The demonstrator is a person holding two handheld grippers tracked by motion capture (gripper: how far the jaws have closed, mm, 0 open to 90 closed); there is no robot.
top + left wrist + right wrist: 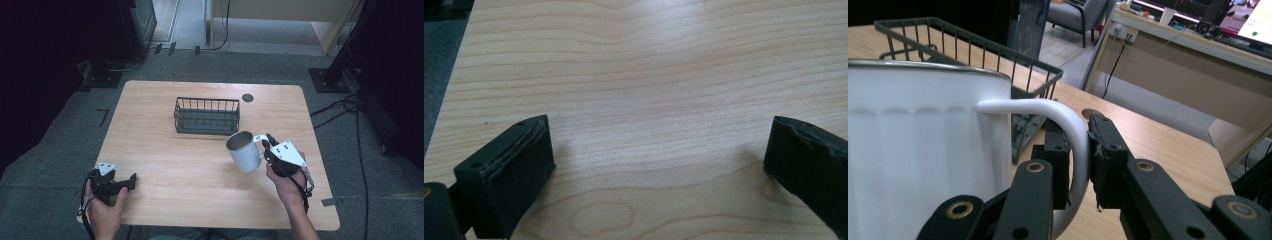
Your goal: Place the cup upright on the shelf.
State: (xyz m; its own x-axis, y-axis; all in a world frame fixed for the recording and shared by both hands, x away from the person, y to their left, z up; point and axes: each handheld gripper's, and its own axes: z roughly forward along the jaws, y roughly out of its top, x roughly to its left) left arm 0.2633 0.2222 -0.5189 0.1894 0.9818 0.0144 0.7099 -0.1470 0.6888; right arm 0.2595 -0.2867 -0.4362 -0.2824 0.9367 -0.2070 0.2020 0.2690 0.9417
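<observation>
The right gripper (267, 146) pinches the curved handle of a white ribbed mug (244, 151) with a metal rim, holding it above the wooden table (165, 165), just in front of the dark wire basket (207, 115). The left gripper (131, 181) rests spread near the table's front left corner.

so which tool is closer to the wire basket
Right. The right tool holds the white mug by its handle just off the wire basket's near right corner; the left tool rests open near the table's front left corner.
</observation>
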